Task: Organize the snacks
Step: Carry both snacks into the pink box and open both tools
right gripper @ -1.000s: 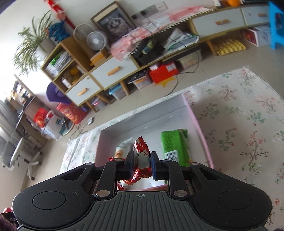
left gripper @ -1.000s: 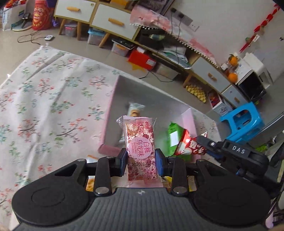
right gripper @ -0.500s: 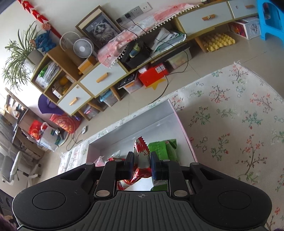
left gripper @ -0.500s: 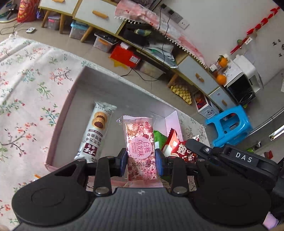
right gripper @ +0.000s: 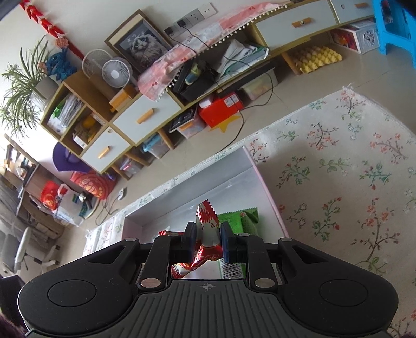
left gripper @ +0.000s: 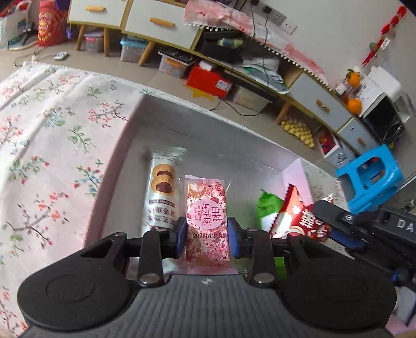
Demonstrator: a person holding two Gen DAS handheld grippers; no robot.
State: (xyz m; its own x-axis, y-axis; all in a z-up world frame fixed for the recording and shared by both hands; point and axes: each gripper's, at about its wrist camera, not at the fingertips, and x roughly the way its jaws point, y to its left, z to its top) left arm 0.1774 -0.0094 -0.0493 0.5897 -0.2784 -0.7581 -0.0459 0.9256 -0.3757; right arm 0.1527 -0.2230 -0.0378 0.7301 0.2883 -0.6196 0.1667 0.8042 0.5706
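My left gripper [left gripper: 207, 238] is shut on a pink speckled snack packet [left gripper: 206, 208], held upright over the near side of a shallow pink-rimmed box [left gripper: 114, 161]. In the box lie a long white biscuit packet [left gripper: 162, 187] and a green packet [left gripper: 267, 208]. My right gripper [right gripper: 207, 240] is shut on a red foil snack packet [right gripper: 206, 221], also over the box [right gripper: 265, 187], with the green packet [right gripper: 240, 217] just to its right. In the left wrist view the right gripper [left gripper: 335, 219] and its red packet [left gripper: 299, 215] hang beside the green packet.
The box sits on a floral cloth [left gripper: 52, 145] that spreads left and right [right gripper: 338, 169]. Beyond it are a tiled floor, low cabinets with drawers [left gripper: 161, 23], storage bins, a red box [right gripper: 221, 109] and a blue stool [left gripper: 371, 176].
The left gripper has moved forward and lower over the box, so the biscuit packet now shows beside the pink packet. The right gripper shifted slightly, still holding the red packet.
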